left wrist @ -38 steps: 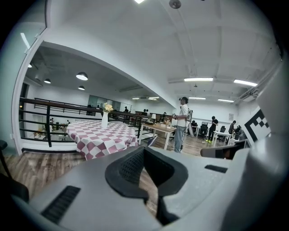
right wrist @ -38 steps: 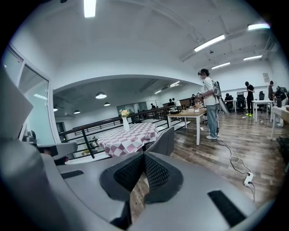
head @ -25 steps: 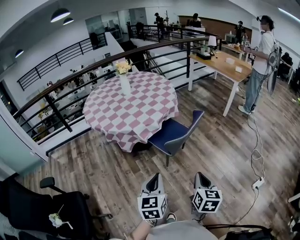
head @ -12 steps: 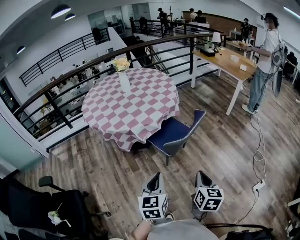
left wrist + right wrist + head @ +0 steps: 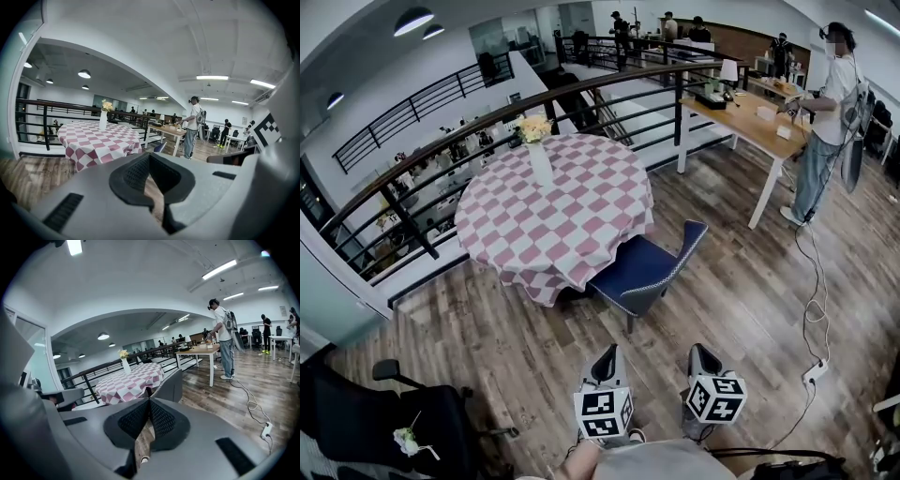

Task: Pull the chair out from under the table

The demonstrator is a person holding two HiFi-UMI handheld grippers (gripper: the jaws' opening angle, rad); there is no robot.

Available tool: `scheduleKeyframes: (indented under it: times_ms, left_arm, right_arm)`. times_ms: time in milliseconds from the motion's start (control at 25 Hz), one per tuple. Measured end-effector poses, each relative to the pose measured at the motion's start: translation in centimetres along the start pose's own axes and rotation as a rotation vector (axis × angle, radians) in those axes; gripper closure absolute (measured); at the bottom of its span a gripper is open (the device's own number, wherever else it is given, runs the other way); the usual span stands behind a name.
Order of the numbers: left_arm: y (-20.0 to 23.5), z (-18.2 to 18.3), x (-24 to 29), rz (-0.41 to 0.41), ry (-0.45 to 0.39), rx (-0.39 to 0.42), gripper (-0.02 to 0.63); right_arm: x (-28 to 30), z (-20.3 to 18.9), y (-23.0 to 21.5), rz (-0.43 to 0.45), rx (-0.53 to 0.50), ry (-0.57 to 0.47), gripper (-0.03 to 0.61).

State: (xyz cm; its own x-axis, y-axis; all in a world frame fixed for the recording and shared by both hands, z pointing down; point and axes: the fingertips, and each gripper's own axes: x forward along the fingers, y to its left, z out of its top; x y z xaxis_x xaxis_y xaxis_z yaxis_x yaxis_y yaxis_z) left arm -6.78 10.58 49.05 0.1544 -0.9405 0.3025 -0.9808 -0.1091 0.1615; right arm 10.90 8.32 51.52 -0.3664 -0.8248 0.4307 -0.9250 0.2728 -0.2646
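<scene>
The chair (image 5: 642, 272) is half tucked under the desk (image 5: 534, 234), well ahead, with its backrest (image 5: 692, 239) angled right. So the right gripper (image 5: 703, 352) is nearer than the left gripper (image 5: 607, 354). Fingers on both are clenched and empty.

- Site type: open-plan office on a mezzanine level.
- Boundary: a black metal railing (image 5: 487, 127) with a wooden handrail edges the floor. Desks on a lower level (image 5: 441, 183) show through it, and a staircase (image 5: 598, 112) descends beside it.
- Furniture: a long wooden bench (image 5: 741, 117) with a person (image 5: 827, 112) standing at it, a black office chair (image 5: 403, 422), and a round bench (image 5: 553, 211) under a checked cloth.
- Services: pendant ceiling lamps (image 5: 412, 21), and a cable (image 5: 811, 300) trailing to a power strip (image 5: 815, 369) on the wood-plank floor (image 5: 731, 281).
</scene>
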Motion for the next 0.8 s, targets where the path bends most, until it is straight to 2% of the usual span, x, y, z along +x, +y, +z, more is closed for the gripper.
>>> scheduleKeyframes:
  times_ms: [320,800]
  left_arm:
    - [1.1,2.0,4.9,-0.033,-0.009,0.019,0.611]
    - [3.3,5.8,13.7,-0.127,0.008,0.049,0.612]
  right_arm:
    - [3.6,1.9,-0.8,-0.026,0.008,-0.011,0.561]
    - [11.1,6.4,-1.0,-0.088,0.022,-0.031,0.561]
